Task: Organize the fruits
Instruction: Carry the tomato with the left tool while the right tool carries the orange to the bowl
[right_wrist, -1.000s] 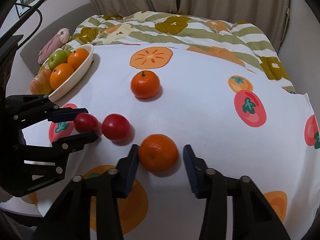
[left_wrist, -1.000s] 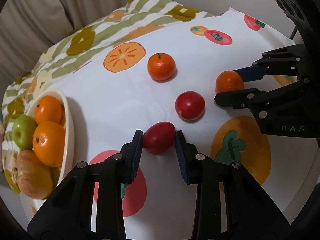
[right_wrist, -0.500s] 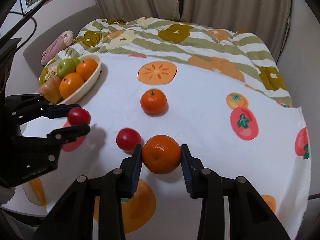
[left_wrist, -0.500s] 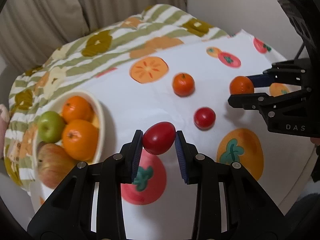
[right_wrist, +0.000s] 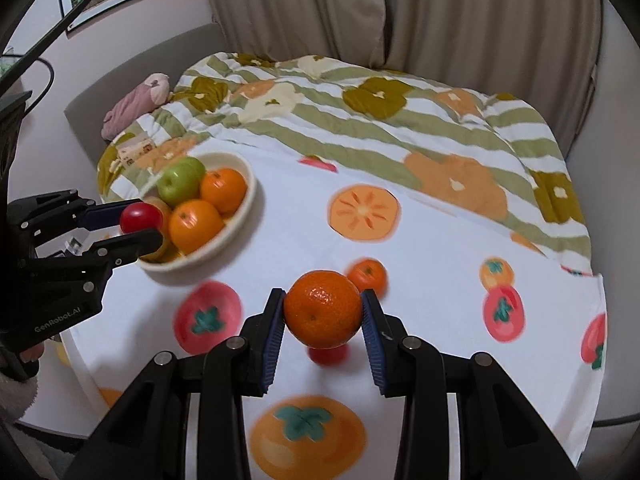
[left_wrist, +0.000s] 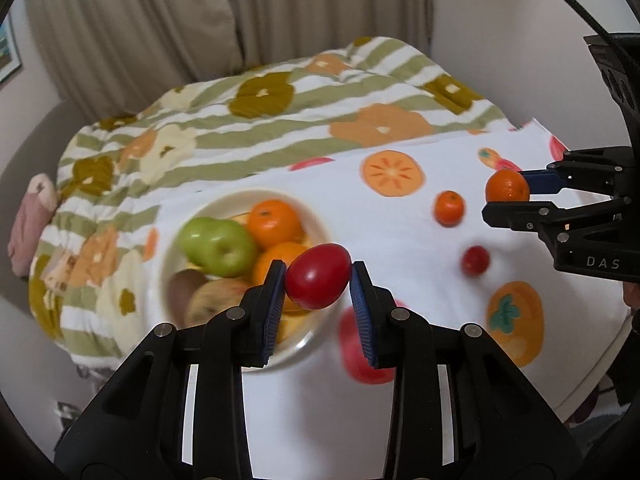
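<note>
The left tool [left_wrist: 319,286] pinches a red tomato [left_wrist: 318,276] between its blue pads, held in the air over the near rim of the cream bowl [left_wrist: 176,236] (already filled with oranges, a green apple [left_wrist: 216,245] and a reddish apple). The right tool [right_wrist: 323,312] grips a mandarin [right_wrist: 322,309] the same way, lifted above the white fruit-print cloth [right_wrist: 432,248] on the bench. A second tomato [left_wrist: 475,261] and a smaller mandarin [left_wrist: 449,208] lie on the cloth, apart from each other.
</note>
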Demonstrator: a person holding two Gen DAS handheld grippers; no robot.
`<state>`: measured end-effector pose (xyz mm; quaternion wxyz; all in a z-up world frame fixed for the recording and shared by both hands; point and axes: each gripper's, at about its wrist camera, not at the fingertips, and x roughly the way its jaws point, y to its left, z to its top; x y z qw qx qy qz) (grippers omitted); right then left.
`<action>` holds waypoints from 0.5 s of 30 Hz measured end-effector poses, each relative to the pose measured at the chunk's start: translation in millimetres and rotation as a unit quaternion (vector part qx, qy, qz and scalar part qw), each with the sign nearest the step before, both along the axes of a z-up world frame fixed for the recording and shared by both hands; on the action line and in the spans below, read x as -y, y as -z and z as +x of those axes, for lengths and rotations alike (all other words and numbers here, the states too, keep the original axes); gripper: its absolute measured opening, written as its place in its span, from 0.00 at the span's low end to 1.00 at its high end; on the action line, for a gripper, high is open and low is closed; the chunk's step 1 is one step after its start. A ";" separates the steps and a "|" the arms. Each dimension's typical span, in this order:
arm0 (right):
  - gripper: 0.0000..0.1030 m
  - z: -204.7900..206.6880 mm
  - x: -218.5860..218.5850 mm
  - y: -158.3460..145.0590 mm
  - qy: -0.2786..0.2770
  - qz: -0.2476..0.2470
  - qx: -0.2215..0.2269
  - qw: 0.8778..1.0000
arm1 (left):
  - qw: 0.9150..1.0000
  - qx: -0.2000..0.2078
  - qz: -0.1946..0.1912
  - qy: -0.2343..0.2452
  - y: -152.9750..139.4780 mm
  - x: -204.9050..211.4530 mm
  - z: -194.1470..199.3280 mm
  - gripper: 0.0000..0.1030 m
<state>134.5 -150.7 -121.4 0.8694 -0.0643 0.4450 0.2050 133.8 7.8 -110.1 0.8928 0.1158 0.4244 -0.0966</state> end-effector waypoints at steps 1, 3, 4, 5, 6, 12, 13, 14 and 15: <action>0.34 2.9 -7.9 -2.7 -0.005 0.002 0.001 1.000 | 1.000 0.001 0.000 -0.006 -2.5 -8.2 1.4 0.36; 0.34 6.7 -21.3 -6.7 -0.013 0.003 0.004 1.000 | 1.000 0.001 0.000 -0.016 -5.4 -23.0 3.3 0.36; 0.34 9.2 -28.5 -8.8 -0.017 0.003 0.005 1.000 | 1.000 0.001 -0.001 -0.020 -6.0 -30.4 4.2 0.36; 0.34 12.2 -36.9 -10.8 -0.021 0.003 0.006 1.000 | 1.000 0.001 -0.001 -0.026 -6.9 -39.6 6.4 0.36; 0.34 14.5 -42.9 -12.2 -0.023 0.004 0.007 1.000 | 1.000 0.002 0.001 -0.031 -6.5 -47.4 8.1 0.36; 0.34 31.2 -82.9 -17.2 -0.035 0.015 0.006 0.999 | 0.999 -0.008 0.009 -0.046 2.4 -86.0 24.9 0.36; 0.34 35.3 -91.5 -17.3 -0.036 0.014 0.006 0.999 | 0.999 -0.010 0.009 -0.046 4.7 -92.0 28.5 0.36; 0.34 37.9 -96.1 -17.1 -0.036 0.014 0.006 0.999 | 0.999 -0.011 0.009 -0.046 6.6 -97.2 31.7 0.36; 0.34 40.3 -99.8 -16.4 -0.036 0.015 0.005 0.999 | 0.999 -0.013 0.009 -0.046 9.1 -102.8 35.8 0.36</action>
